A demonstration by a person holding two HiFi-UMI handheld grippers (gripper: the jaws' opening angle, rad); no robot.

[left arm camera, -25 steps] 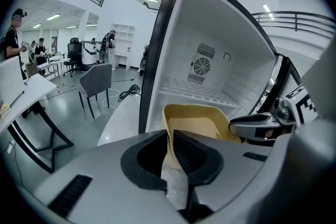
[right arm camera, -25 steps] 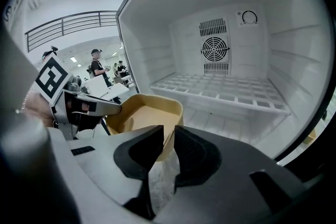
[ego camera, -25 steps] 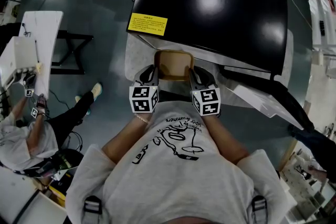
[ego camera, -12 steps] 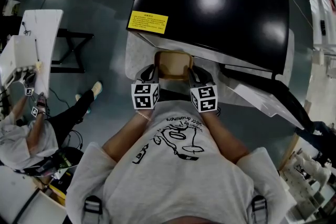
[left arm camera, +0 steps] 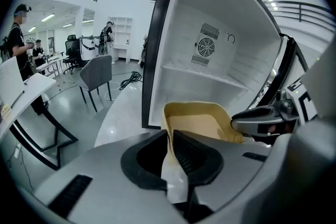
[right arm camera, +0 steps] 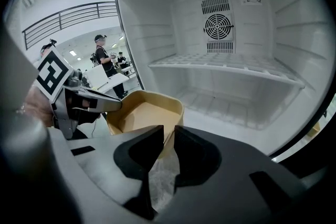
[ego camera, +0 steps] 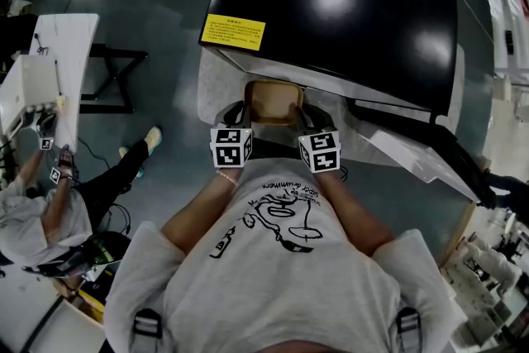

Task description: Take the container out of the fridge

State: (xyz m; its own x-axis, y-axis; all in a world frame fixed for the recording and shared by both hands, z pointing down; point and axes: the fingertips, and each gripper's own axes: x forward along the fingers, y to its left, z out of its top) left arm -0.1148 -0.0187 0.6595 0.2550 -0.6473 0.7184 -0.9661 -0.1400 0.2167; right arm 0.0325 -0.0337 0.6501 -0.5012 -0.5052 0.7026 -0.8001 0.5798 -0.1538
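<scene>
Fridge (ego camera: 347,12) open ahead, white inside. Tan container (ego camera: 273,102) just in front, held btwn both: left gripper (left arm camera: 170,136) jaws narrow, pinching left wall; right gripper (right arm camera: 169,134) jaws pinching right wall.

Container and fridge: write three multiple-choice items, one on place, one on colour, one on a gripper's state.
1. Where is the container?
A. on the fridge's shelf
B. just outside the open fridge
C. on the floor

2. What colour is the container?
A. tan
B. blue
C. red

3. How does the left gripper stand?
A. open and empty
B. shut on the fridge door
C. shut on the container's wall

Answers:
1 B: the right gripper view shows the shelf bare and the container in front of the opening.
2 A: its walls look tan in every view.
3 C: the left gripper view shows the pads pressed on the wall.
</scene>
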